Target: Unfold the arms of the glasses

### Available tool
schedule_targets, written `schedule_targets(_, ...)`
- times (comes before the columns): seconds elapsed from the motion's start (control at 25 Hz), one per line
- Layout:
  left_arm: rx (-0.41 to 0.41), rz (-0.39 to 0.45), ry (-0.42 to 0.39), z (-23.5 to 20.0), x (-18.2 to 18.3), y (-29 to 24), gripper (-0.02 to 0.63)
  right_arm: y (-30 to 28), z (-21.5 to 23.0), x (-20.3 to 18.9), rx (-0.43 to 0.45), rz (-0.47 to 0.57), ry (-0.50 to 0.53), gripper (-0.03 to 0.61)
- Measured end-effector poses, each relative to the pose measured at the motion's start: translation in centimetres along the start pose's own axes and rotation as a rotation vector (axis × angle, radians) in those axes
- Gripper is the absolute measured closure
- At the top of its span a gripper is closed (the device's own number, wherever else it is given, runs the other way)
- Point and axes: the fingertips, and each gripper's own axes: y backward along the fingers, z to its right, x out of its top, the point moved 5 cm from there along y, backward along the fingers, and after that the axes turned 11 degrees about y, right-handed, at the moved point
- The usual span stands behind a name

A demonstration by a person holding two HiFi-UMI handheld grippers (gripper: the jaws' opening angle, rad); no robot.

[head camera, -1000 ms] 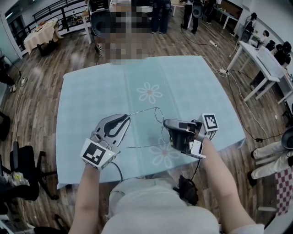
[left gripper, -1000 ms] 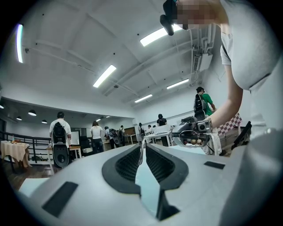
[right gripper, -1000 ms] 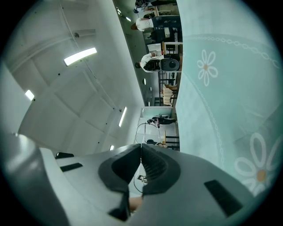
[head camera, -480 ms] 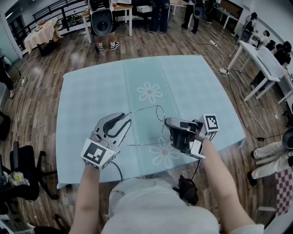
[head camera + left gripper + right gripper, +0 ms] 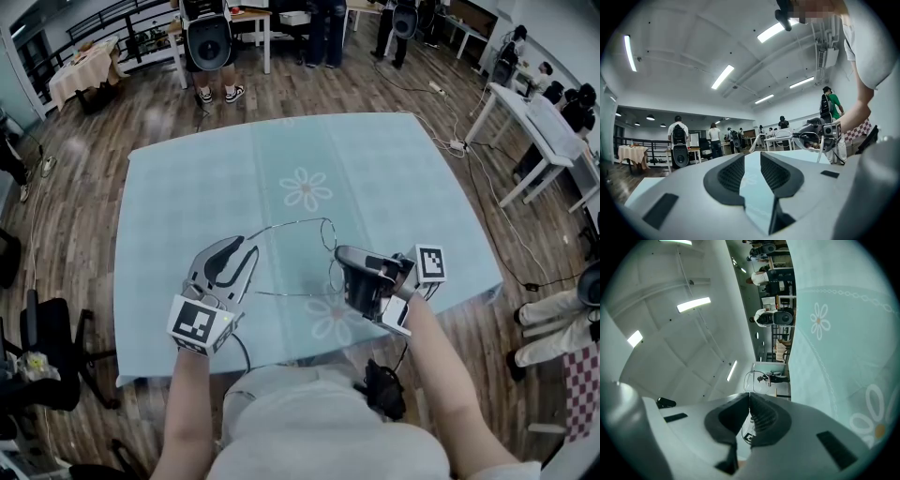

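Thin wire-rimmed glasses (image 5: 300, 222) hang just above the pale blue tablecloth (image 5: 187, 187), both arms stretched out to the left. My right gripper (image 5: 338, 254) is shut on the glasses at the lens end. In the right gripper view its jaws (image 5: 749, 395) are pressed together, with the wire rim (image 5: 755, 376) showing past the tips. My left gripper (image 5: 249, 247) stands open just left of the arm tips and touches nothing. Only tablecloth shows through its gap (image 5: 752, 159) in the left gripper view, where the right gripper (image 5: 824, 136) and the glasses (image 5: 809, 139) sit at the right.
The table's near edge (image 5: 281, 361) runs close to the person's body. People stand at a desk (image 5: 246, 14) beyond the far edge. White tables (image 5: 553, 131) stand to the right and a dark chair (image 5: 47, 328) to the left on the wood floor.
My left gripper has opened, let go of the upper arm's tip and drawn back slightly to the lower left. The right gripper keeps its hold on the glasses.
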Motion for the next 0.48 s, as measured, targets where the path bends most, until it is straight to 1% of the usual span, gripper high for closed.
schedule_targets(0.12, 0.042, -0.002, -0.007, 0.0, -0.2, 0.3, 0.502, 0.0, 0.2, -0.2, -0.03, 0.038, 0.041, 0.568)
schedule_targets(0.32, 0.096, -0.002, 0.007, 0.3, -0.5, 0.5, 0.502, 0.4, 0.9, -0.3, -0.061, 0.093, 0.063, 0.568)
schedule_targets(0.48, 0.137, 0.028, 0.052, 0.3, -0.3, 1.0, 0.502, 0.7, 1.5, -0.9, -0.093, 0.099, 0.091, 0.568)
